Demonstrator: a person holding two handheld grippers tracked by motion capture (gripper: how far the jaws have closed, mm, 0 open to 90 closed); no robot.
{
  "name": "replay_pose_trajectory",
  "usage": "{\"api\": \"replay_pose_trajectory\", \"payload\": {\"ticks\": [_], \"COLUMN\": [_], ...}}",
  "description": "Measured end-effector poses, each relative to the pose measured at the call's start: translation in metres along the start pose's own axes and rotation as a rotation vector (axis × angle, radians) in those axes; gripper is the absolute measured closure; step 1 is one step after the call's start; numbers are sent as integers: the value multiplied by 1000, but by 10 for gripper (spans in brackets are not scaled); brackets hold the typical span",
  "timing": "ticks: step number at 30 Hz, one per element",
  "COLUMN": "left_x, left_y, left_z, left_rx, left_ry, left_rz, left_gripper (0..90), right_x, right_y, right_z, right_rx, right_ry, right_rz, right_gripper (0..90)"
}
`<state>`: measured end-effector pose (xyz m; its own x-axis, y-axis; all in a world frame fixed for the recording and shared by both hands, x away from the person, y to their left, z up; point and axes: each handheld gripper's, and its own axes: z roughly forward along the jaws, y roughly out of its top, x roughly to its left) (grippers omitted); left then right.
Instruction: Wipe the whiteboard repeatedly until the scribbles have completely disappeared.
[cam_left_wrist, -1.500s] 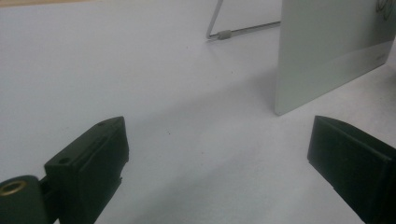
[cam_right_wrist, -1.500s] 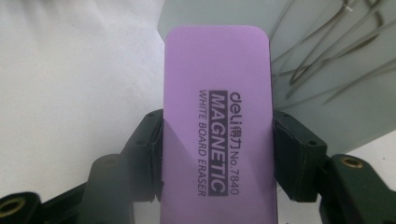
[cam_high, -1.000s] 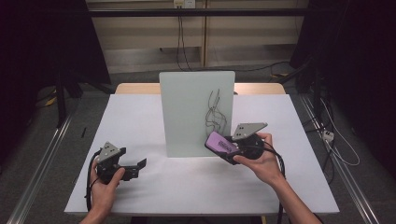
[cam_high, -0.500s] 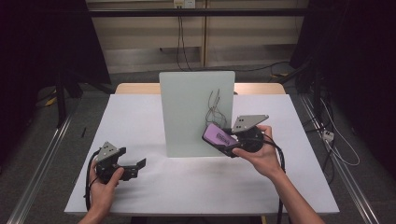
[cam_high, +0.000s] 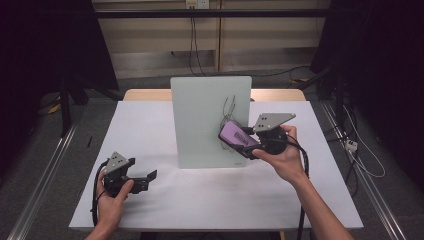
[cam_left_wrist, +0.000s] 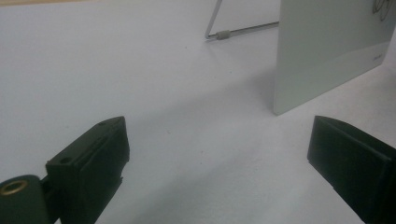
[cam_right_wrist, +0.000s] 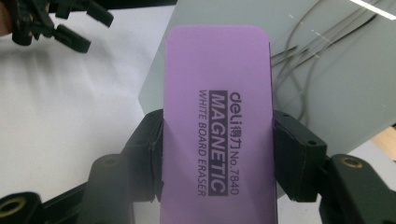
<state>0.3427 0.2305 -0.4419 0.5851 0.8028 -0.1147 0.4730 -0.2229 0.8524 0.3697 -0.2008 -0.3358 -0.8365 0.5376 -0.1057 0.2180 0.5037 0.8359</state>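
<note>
A purple whiteboard eraser (cam_high: 239, 135) (cam_right_wrist: 217, 121) sits clamped between the jaws of my right gripper (cam_high: 245, 142) (cam_right_wrist: 217, 154), which is shut on its long sides. The eraser is lifted in front of a small upright whiteboard (cam_high: 205, 120) (cam_right_wrist: 336, 79) (cam_left_wrist: 327, 51), near grey scribbled lines (cam_high: 230, 107) (cam_right_wrist: 299, 51) on the board's right part. Whether the eraser touches the board I cannot tell. My left gripper (cam_high: 142, 179) (cam_left_wrist: 219, 163) rests low at the table's front left, jaws wide open with nothing between them.
White sheet (cam_high: 150, 130) covers the table. The board leans on a wire stand (cam_left_wrist: 224, 33) behind it. Dark floor, rails and cables surround the table; a wooden table edge (cam_high: 145, 94) shows at the back.
My right gripper has risen with the eraser, from the board's lower right up toward the scribbled lines. The left gripper has stayed where it was.
</note>
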Motion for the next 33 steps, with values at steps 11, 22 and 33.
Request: {"api": "replay_pose_trajectory", "payload": {"ticks": [11, 22, 33], "left_x": [0, 0, -4], "left_y": [0, 0, 1], "left_z": [-1, -1, 5], "left_rx": [-4, -3, 11], "left_ry": [-2, -9, -21], "left_rz": [3, -8, 10], "left_gripper": [56, 56, 56], "right_x": [-18, -37, -49], "right_y": [29, 45, 59], "right_z": [-19, -17, -16], "right_rx": [-35, -51, -57], "right_ry": [-81, -111, -130], "right_rz": [-25, -17, -25], "right_gripper": [417, 417, 417]}}
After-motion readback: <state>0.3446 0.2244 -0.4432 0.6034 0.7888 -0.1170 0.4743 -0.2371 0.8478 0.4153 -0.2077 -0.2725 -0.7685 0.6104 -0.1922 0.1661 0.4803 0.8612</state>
